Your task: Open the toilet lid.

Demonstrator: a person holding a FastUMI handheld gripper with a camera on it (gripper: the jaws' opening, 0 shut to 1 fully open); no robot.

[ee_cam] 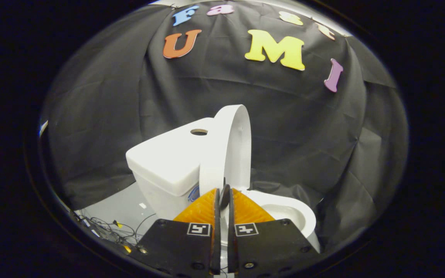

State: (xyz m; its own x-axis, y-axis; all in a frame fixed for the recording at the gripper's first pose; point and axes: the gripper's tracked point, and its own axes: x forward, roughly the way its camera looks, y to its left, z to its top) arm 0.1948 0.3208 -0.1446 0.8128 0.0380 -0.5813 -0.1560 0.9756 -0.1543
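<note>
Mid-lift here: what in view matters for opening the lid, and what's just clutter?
For the job:
- toilet lid, raised, edge between the fingers
- gripper, shut on the lid
- toilet bowl

Lying about:
- tank, hole in its top
- cables on the floor beside the toilet

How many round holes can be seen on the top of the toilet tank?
1. A single round hole is in the tank top, close to the raised lid, beyond the gripper, whose fingers are nearly closed. The lid may hide another.
</note>
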